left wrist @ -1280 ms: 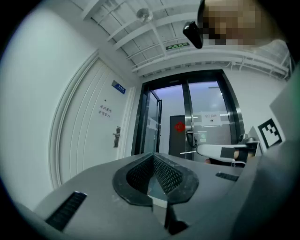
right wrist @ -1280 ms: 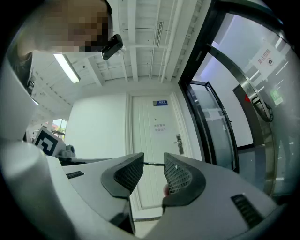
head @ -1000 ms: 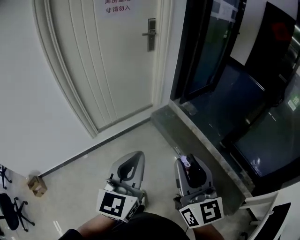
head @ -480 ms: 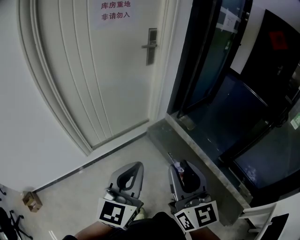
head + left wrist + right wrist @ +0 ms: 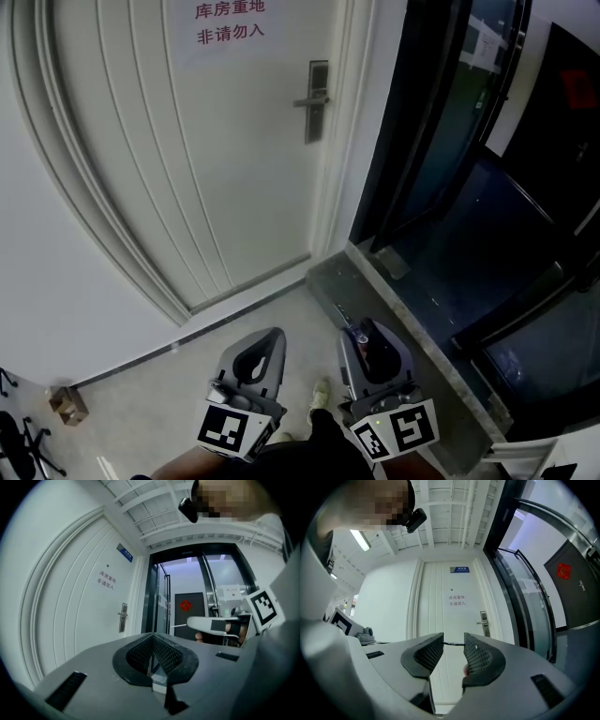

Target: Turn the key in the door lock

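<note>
**Fingers [image 5: 480,656] pinching a thin key [image 5: 453,643], door lock [image 5: 317,100] far off**

Key only a dark sliver across the tips of the right gripper [image 5: 364,337], seen edge-on, shape hard to make out. Pinched there, pads a little apart. Left gripper [image 5: 153,637] squeezed together, nothing held. Door lock up on the white door [image 5: 216,159], well apart from both grippers. Keyhole too small to see.

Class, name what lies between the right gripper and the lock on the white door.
Nothing stands in between. The head view shows only bare floor and the plain face of the door separating the right gripper from the lock.
</note>
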`<state>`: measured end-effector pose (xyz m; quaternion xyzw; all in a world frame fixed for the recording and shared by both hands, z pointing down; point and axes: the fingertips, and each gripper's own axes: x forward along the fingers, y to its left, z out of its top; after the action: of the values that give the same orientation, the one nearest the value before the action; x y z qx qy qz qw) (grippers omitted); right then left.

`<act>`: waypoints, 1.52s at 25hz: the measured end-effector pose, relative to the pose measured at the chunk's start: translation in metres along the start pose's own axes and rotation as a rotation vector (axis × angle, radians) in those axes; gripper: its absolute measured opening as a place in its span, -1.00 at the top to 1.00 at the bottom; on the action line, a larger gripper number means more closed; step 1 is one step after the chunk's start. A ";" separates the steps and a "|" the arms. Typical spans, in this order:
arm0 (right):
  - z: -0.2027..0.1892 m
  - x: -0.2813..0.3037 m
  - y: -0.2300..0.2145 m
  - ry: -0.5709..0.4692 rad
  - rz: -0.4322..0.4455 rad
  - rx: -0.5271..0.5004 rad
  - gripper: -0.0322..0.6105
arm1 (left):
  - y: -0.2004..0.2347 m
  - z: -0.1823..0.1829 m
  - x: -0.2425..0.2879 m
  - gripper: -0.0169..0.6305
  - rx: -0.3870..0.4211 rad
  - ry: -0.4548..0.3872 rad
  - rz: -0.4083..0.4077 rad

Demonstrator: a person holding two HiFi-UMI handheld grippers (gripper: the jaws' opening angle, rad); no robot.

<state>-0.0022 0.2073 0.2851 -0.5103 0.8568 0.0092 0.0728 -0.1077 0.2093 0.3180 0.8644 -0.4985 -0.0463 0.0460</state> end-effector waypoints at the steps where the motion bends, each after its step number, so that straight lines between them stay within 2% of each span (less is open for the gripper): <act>1: -0.001 0.010 -0.008 0.001 0.010 0.003 0.47 | 0.003 0.000 0.012 0.94 0.002 -0.002 0.007; 14: 0.002 0.125 -0.142 0.009 0.118 0.021 0.47 | 0.016 0.012 0.178 0.94 0.015 -0.012 0.090; 20: -0.002 0.163 -0.176 0.012 0.144 0.022 0.47 | 0.021 0.022 0.228 0.94 0.048 -0.027 0.091; 29: 0.000 0.235 -0.221 -0.017 0.109 -0.039 0.47 | 0.051 0.014 0.289 0.94 0.038 -0.005 0.109; 38: -0.015 0.366 -0.261 -0.041 0.063 -0.079 0.47 | 0.124 0.006 0.360 0.94 0.035 0.004 0.110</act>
<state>0.0533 -0.2388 0.2658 -0.4854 0.8697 0.0559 0.0695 -0.0356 -0.1644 0.3155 0.8365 -0.5459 -0.0333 0.0344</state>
